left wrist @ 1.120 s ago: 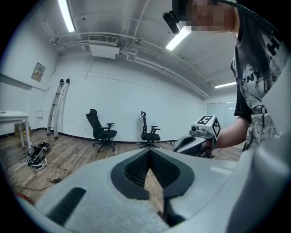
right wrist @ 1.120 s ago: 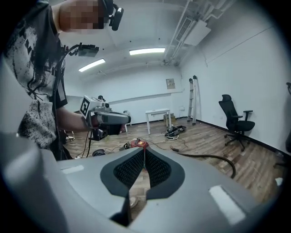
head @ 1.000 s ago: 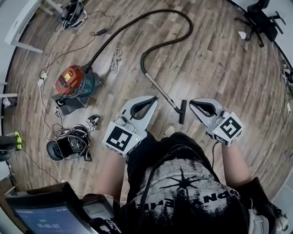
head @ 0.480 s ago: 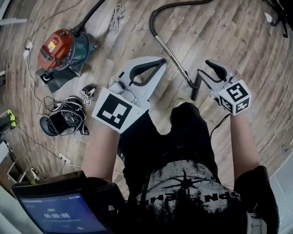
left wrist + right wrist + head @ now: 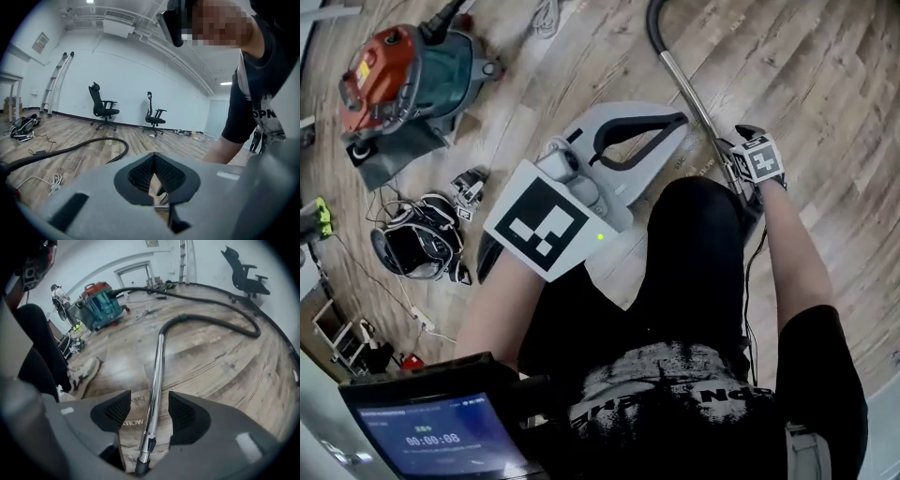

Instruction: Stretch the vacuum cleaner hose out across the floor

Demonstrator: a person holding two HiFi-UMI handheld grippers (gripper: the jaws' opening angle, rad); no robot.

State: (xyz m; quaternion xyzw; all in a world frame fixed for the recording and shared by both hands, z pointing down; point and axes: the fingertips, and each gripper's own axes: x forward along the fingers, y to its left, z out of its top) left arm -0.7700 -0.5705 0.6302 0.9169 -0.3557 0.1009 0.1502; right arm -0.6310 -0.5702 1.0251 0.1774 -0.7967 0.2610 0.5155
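While the tablet (image 5: 441,433) shows 00:00:08, the vacuum cleaner's (image 5: 422,75) label (image 5: 364,71) is unreadable.

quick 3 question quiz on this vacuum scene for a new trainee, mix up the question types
1. True or false: the left gripper is shut with nothing between its jaws.
2. What lies between the open jaws of the right gripper? A) shiny metal wand tube B) wooden broom handle C) nothing
3. In the head view, on which side of the person does the red and teal canister vacuum cleaner stand?

Key: 1 true. 2 A: the tube runs between the pads untouched, and the jaws have just been opening. 3 the left.
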